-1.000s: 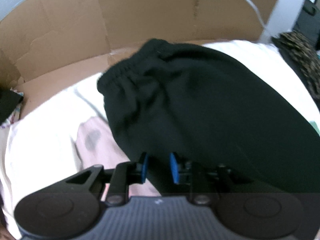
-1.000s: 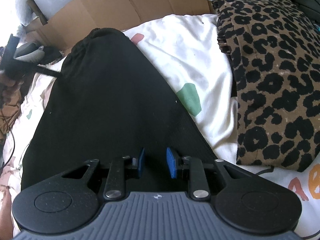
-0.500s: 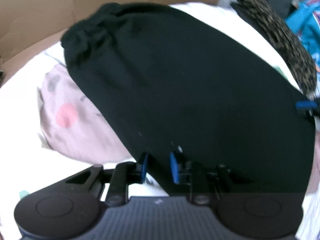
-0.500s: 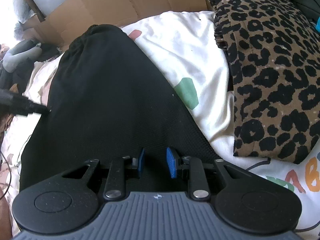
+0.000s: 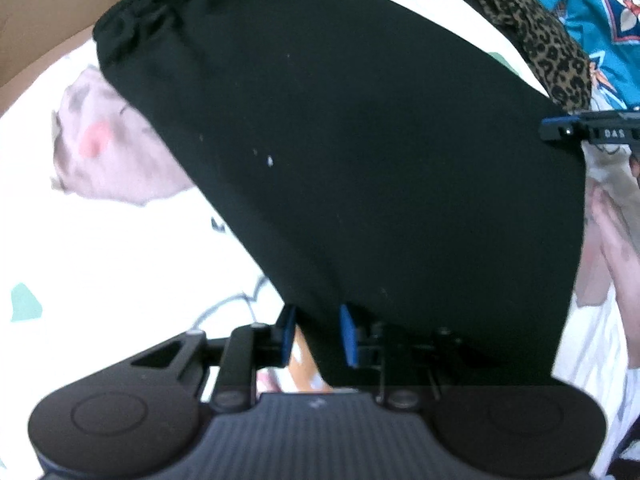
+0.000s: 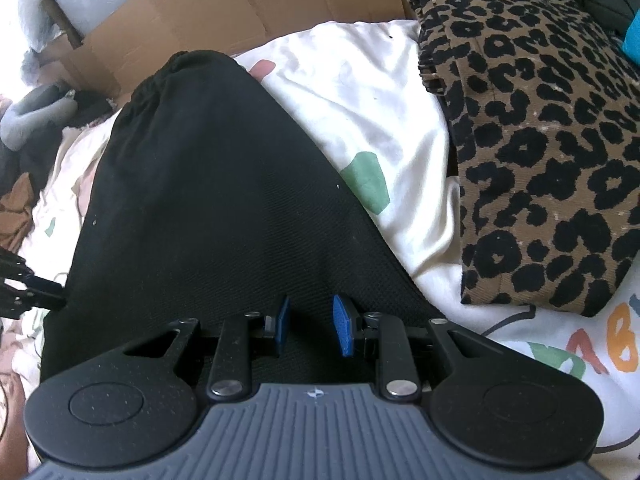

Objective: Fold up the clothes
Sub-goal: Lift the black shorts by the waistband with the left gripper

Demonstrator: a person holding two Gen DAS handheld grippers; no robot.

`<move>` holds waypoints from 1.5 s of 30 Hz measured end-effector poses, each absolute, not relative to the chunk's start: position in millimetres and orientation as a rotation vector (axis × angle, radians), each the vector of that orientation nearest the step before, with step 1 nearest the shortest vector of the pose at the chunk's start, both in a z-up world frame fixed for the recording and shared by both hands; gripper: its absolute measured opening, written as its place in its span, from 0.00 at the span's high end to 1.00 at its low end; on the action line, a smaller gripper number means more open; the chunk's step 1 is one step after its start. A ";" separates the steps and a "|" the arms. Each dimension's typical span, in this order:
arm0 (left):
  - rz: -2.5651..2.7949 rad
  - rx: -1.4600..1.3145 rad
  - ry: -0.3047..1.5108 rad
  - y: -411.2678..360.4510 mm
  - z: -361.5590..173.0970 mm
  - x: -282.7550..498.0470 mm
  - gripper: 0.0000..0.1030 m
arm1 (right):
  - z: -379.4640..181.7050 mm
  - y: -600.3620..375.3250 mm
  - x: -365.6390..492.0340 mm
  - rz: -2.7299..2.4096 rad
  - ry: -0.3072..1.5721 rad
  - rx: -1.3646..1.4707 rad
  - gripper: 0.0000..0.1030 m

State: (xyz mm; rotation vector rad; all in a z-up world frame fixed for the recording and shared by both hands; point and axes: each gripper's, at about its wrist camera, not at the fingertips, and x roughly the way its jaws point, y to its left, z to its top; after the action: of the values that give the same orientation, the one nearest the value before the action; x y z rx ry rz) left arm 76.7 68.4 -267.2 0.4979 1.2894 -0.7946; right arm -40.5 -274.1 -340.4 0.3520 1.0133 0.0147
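We have the black pants (image 6: 224, 208) spread flat on the bed sheet (image 6: 360, 92), waistband far from us at about 11 o'clock in the right wrist view, near edge under both tools. Right tool (image 6: 310, 326) sits at the near edge toward 6 o'clock, its blue pads narrow with black cloth running up between them; we judge it pinches that edge, though the contact itself is hard to see against the dark fabric. Left tool (image 5: 316, 336) is at the opposite near corner, jaws likewise narrow, the left side of the pants passing between its pads (image 5: 347, 334); again we read a pinch. Its tip shows in the right view at 9 o'clock, touching the cloth's side. Holding both near corners makes sense to us: with the cloth taut between two grips, the near half can be carried toward the waistband (image 5: 148, 12) in one even fold. A folded leopard-print garment (image 6: 536, 152) lies just beside at 2 o'clock, apart from the pants, probably a finished piece parked out of the way. A pinkish cloth (image 5: 112, 148) peeks out at 9 o'clock in the left view, partly under the pants. Cardboard (image 6: 240, 4) stands behind at 12 o'clock.
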 end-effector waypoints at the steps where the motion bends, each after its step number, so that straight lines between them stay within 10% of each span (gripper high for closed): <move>1: -0.793 0.491 1.291 70.1 -266.8 73.1 0.76 | -340.0 -274.0 -41.7 0.010 1.014 0.344 0.70; 27: -0.654 0.213 1.134 144.9 -257.5 18.5 0.75 | -284.9 -217.9 -16.8 0.102 1.102 0.193 0.67; 45: -0.746 0.419 1.003 108.2 -283.7 4.5 0.53 | -281.2 -121.2 17.7 0.405 1.115 0.119 0.60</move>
State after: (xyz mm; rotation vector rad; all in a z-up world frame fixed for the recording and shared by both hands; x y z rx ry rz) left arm 4.5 108.2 -283.7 0.4189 1.0029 -0.7463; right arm 17.7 -121.2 -281.2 0.1194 1.1150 0.4048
